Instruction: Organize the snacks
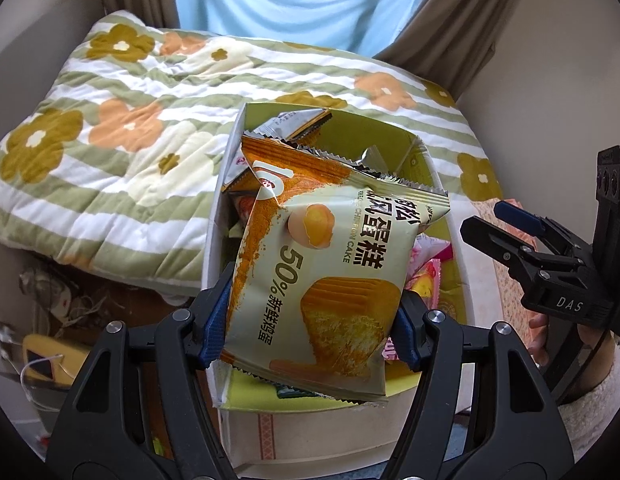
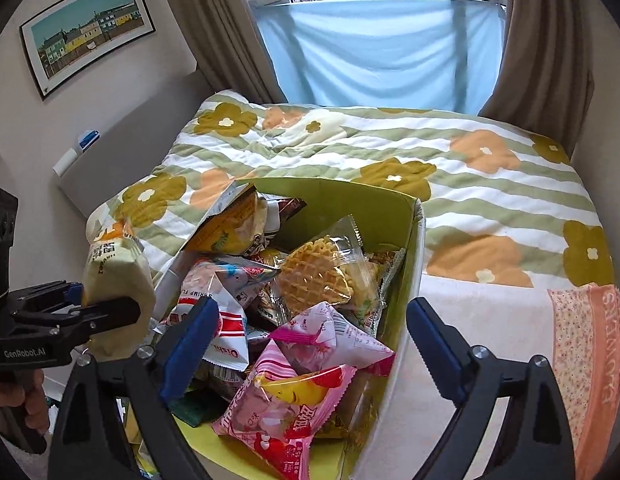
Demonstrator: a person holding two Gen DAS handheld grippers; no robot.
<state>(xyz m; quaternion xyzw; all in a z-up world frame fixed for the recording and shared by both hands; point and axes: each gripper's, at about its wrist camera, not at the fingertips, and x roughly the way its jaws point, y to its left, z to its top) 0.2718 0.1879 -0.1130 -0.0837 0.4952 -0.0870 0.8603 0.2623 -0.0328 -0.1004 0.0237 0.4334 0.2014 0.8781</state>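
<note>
At frame centre, our left gripper (image 1: 310, 320) clamps a cake packet (image 1: 330, 280) above the snack box (image 1: 217, 216).
Our right gripper (image 2: 310, 344) gapes unloaded over that box's heaped snacks (image 2: 310, 320).

My chiffon cake packet (image 1: 330, 276) hides most of the green box (image 1: 394, 140) and the snacks under it. In my right view the same packet (image 2: 117, 276) is half covered by my left gripper (image 2: 75, 300), its print blurred.
</note>
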